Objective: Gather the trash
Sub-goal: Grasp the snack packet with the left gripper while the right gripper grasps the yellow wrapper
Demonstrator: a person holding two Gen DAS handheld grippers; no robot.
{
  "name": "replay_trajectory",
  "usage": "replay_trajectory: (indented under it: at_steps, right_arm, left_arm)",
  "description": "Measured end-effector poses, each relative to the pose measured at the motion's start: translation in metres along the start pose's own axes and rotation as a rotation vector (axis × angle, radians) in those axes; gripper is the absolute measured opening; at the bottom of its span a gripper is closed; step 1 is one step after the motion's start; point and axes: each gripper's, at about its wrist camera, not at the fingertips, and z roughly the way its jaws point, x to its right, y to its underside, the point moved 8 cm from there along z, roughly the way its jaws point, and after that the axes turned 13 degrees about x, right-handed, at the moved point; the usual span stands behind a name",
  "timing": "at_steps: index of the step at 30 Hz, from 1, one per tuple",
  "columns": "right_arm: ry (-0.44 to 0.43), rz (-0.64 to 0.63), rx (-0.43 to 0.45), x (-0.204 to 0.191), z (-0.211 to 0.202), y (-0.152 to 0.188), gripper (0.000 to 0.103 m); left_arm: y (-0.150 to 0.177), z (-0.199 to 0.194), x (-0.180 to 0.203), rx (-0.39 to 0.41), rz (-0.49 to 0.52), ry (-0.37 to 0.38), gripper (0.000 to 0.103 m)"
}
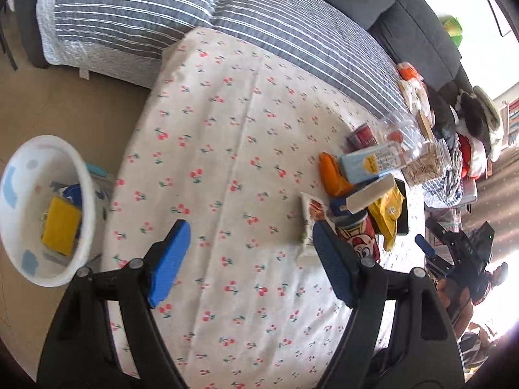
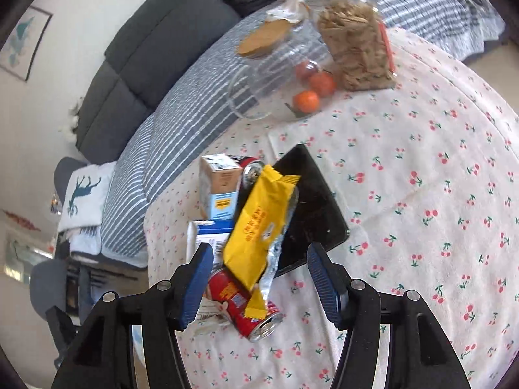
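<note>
One worktop (image 1: 227, 162) under a cherry-print cloth carries everything, with a striped cushion (image 1: 136, 3) along its far edge. My white bin (image 1: 81, 194) sits on the floor off the worktop's left edge, a yellow packet (image 1: 61, 227) already inside. Near the right edge the trash lies heaped: a black tablet (image 2: 311, 201), a yellow wrapper (image 2: 259, 223) draped over a red can (image 2: 240, 304), and a blue carton (image 2: 220, 188). My left gripper (image 1: 251, 259) hangs released and empty over bare cloth. My right gripper (image 2: 259, 285) is spread, its pads either side of the wrapper and can without pressing them.
</note>
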Motion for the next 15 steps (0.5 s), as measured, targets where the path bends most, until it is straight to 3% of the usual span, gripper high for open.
replay_trajectory:
  at_steps: [4,7,10,15]
  right_arm:
    - [0.003,0.137,-0.079,0.026,0.02,0.01,0.062]
    - [0.004,0.21,-0.09,0.038,0.028,0.013,0.062]
    - [0.0,0.191,-0.08,0.036,0.03,0.011,0.062]
    - [-0.031,0.137,-0.079,0.018,0.029,0.015,0.062]
  left_arm:
    - [0.019,0.024,0.037,-0.044,0.055,0.005,0.078]
    - [0.035,0.041,0.055,-0.08,0.105,-0.009,0.074]
    - [0.049,0.055,0.066,-0.123,0.13,-0.01,0.064]
    - [0.056,0.068,0.07,-0.135,0.164,-0.044,0.064]
